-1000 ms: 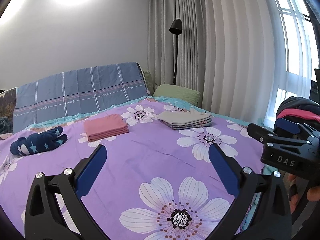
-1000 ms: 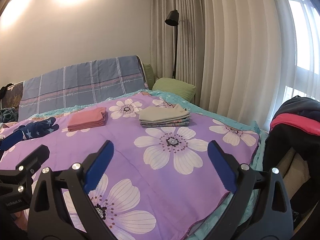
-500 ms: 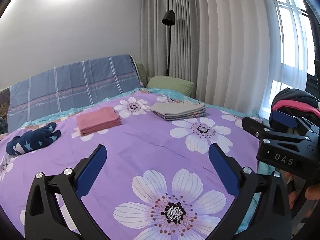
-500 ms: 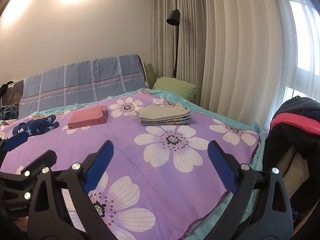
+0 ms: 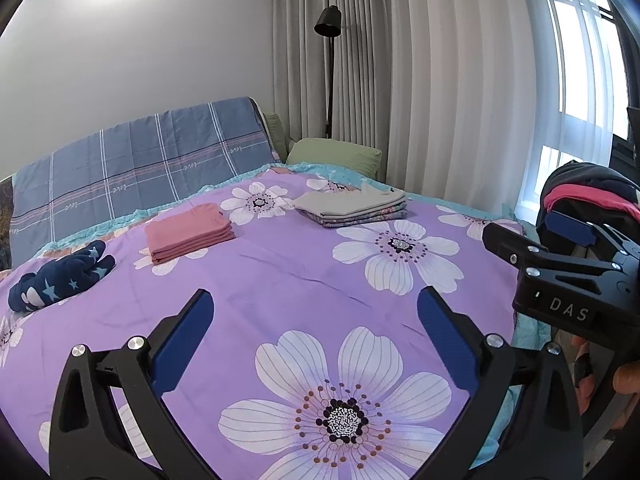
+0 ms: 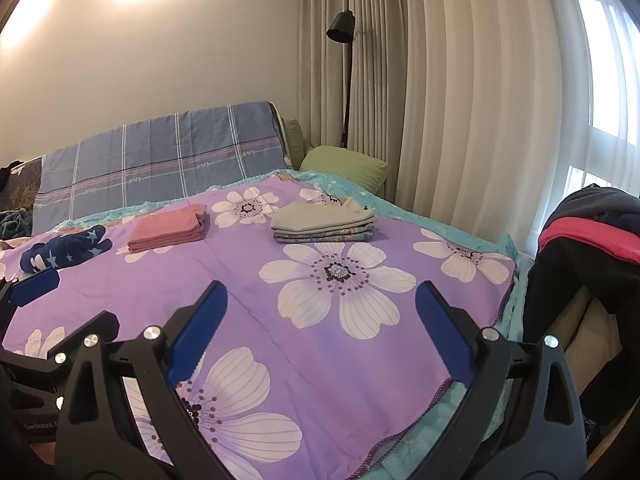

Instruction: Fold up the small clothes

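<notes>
Through the left wrist camera, white letters "DAS" stand on the black body of the right gripper (image 5: 568, 236), which pokes in from the right edge with a person's fingertips (image 5: 628, 376) wrapped under it. The word "love" repeats in small script along the stripes of the blue plaid blanket (image 5: 132, 176) propped at the head of the bed. The left gripper (image 5: 314, 334) hangs level above the purple floral bedspread (image 5: 280, 280), its blue-padded fingers spread wide with nothing between them. Three lots of small clothes lie further up the bed: a folded pink stack (image 5: 188, 232), a folded grey stack (image 5: 354, 208) to its right, and a rumpled navy star-print garment (image 5: 60, 280) at the left. A green pillow (image 5: 334, 156) sits beside the curtain (image 5: 440, 80), with a black floor lamp (image 5: 329, 24) before it.

From the right wrist camera, the right gripper (image 6: 320, 328) also floats over the bedspread (image 6: 360, 360), fingers wide apart and empty. The left gripper (image 6: 32, 286) shows at the left edge; small white lettering on its body is too blurred to read. The pink stack (image 6: 168, 230), grey stack (image 6: 324, 224) and navy garment (image 6: 66, 250) rest well ahead of both tools. Dark and red clothing (image 6: 588, 232) is heaped at the right.
</notes>
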Action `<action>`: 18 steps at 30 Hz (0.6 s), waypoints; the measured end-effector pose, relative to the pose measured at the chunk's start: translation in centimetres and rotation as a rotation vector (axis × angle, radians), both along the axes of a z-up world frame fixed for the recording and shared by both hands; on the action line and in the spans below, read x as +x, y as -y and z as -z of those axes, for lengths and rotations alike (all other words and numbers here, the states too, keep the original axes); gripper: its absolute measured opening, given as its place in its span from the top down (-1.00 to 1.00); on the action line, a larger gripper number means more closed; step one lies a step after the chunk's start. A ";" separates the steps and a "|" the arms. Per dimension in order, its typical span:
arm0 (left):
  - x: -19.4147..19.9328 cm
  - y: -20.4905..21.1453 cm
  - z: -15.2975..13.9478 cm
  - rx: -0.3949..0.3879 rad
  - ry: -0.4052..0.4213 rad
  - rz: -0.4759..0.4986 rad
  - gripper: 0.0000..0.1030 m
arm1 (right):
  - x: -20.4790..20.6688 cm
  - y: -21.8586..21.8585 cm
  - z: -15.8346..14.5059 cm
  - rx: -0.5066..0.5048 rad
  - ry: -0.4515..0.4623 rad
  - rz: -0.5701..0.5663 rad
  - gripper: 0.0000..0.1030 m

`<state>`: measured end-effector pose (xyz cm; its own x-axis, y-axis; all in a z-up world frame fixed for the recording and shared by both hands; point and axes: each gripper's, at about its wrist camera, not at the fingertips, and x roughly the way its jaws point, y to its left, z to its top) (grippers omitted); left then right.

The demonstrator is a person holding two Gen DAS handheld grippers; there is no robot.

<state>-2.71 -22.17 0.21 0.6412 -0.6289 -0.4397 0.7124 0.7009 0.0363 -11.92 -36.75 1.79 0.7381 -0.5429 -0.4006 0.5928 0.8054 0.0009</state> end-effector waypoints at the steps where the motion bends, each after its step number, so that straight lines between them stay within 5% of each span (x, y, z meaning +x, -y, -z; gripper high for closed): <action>1: 0.0 0.0 0.0 -0.002 0.001 0.002 -0.97 | 0.0 -0.1 0.0 0.000 -0.001 0.000 -0.87; 18: 0.3 0.1 0.0 0.013 -0.016 -0.006 -0.97 | 0.1 0.3 0.4 0.006 -0.009 -0.001 -0.90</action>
